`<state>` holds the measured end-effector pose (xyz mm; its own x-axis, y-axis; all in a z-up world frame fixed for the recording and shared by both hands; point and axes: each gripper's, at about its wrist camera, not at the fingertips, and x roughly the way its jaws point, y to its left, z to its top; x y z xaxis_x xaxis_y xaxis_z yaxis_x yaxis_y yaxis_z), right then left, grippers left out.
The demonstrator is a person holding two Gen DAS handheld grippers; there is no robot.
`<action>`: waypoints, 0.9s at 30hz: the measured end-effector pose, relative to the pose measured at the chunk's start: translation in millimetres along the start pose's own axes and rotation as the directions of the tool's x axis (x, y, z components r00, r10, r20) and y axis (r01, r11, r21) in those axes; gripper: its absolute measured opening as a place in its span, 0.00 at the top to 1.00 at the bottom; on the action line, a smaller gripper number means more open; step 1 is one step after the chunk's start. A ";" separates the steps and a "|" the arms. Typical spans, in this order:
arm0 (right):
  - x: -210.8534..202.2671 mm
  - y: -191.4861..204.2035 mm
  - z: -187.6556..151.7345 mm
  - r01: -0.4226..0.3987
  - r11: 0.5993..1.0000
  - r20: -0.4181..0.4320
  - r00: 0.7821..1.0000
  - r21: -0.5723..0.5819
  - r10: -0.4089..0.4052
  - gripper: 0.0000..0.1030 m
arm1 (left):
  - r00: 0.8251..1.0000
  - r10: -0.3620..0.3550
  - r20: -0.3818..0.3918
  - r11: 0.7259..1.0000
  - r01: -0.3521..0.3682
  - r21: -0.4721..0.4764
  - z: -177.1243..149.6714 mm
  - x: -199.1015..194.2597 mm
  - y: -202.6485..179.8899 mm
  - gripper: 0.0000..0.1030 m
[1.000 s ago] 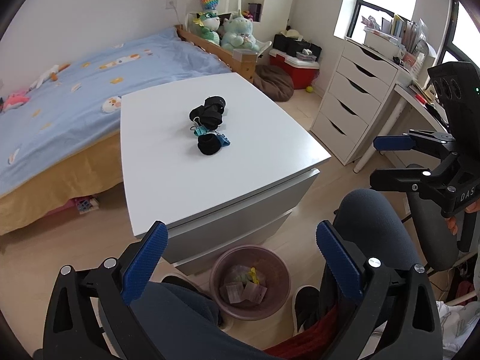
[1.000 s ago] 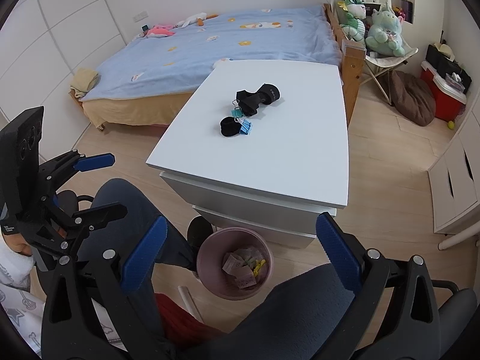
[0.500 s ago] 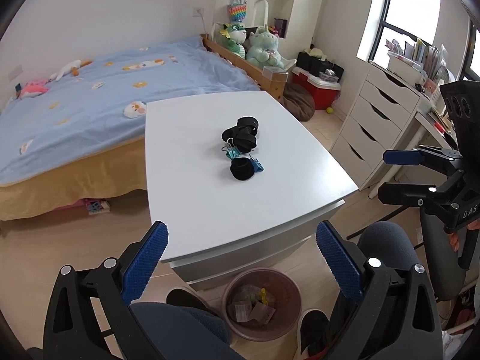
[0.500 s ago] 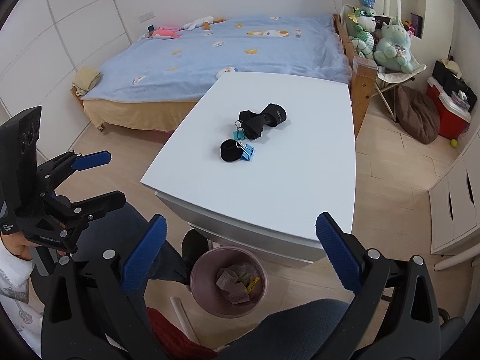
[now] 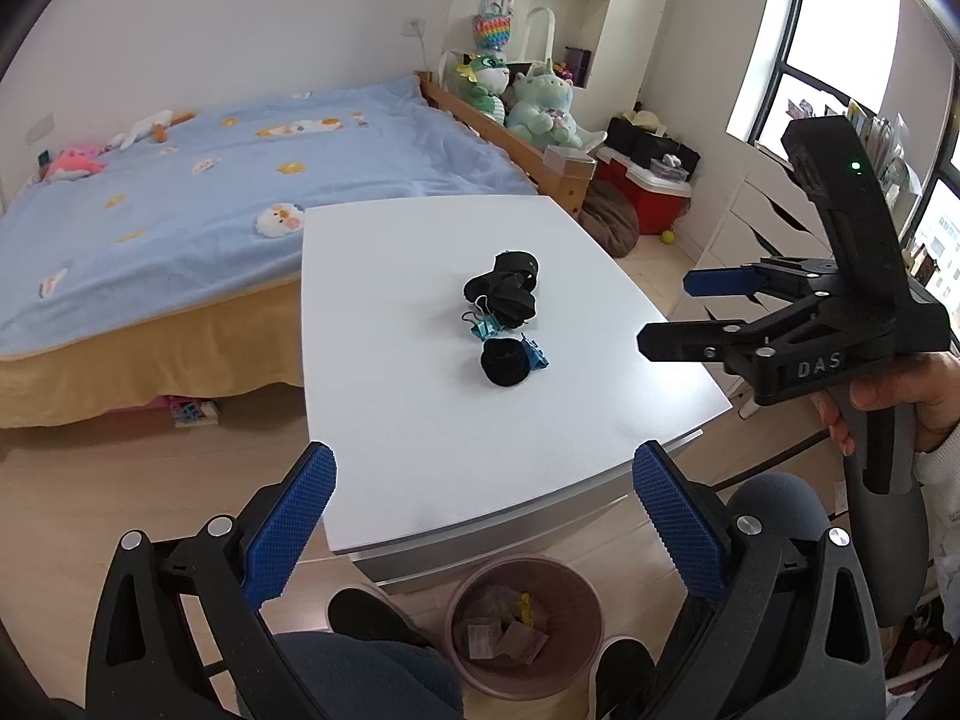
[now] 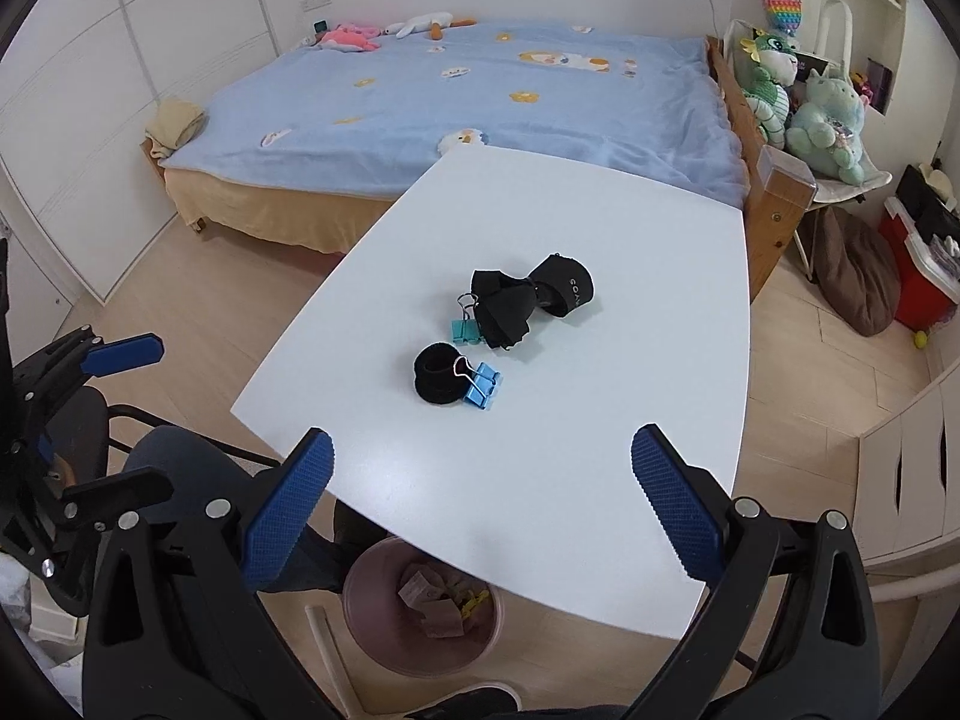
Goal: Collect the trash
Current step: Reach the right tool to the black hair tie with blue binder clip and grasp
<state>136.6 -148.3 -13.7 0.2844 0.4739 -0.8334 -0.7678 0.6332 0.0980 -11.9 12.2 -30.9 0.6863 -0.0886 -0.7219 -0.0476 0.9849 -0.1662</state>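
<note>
White rectangular table [image 6: 600, 480]: stands beside a bed with a pale blue patterned cover [image 6: 480, 90]. Holds one cluster of small items near its middle.

Round black fabric band [image 6: 437, 373]: lies flat on the table, nearest the grippers. A light blue metal binder clip [image 6: 482, 387] touches its right side in the right wrist view.

Bunched black fabric piece [image 6: 507, 309]: lies just beyond the band, apart from it. A black cuff-like band with pale lettering [image 6: 567, 287] adjoins it on the far right. A teal binder clip [image 6: 465, 330] sits against its left edge.

Round pink plastic waste bin [image 5: 576, 612]: stands on the wooden floor just below the table's near edge. Contains brownish paper scraps [image 6: 432, 597] and a small yellow item; what these are exactly cannot be told.

Left gripper [image 5: 483, 516]: black frame, blue textured pads, jaws spread wide, holding nothing; hovers short of the table's near edge, above the person's knees.

Right gripper [image 6: 480, 492]: same build, jaws spread wide, holding nothing; poised over the table's near edge, pointed at the cluster. The left wrist view shows it from the side, gripped by a hand [image 5: 900, 390].
</note>
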 end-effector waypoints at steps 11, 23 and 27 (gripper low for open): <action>59.8 -5.7 22.4 -0.010 0.999 -0.082 0.997 -0.043 0.006 0.16 | 1.000 0.002 -0.013 1.000 -0.002 -0.024 0.2 4.2 7.1 0.07; 91.1 5.5 21.7 -0.049 0.993 -0.156 0.987 -0.103 0.033 0.54 | 1.000 0.008 -0.027 0.999 -0.009 -0.035 -0.5 5.9 11.9 0.07; 94.8 5.6 22.3 -0.053 0.992 -0.162 0.986 -0.112 0.034 0.66 | 0.999 0.008 -0.034 0.999 -0.009 -0.038 -2.7 6.8 13.2 0.07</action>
<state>172.1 -86.2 -80.1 0.1616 0.3901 -0.9065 -0.8411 0.5349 0.0802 -9.8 24.2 -39.9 0.6609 -0.0856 -0.7456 -0.0813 0.9795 -0.1845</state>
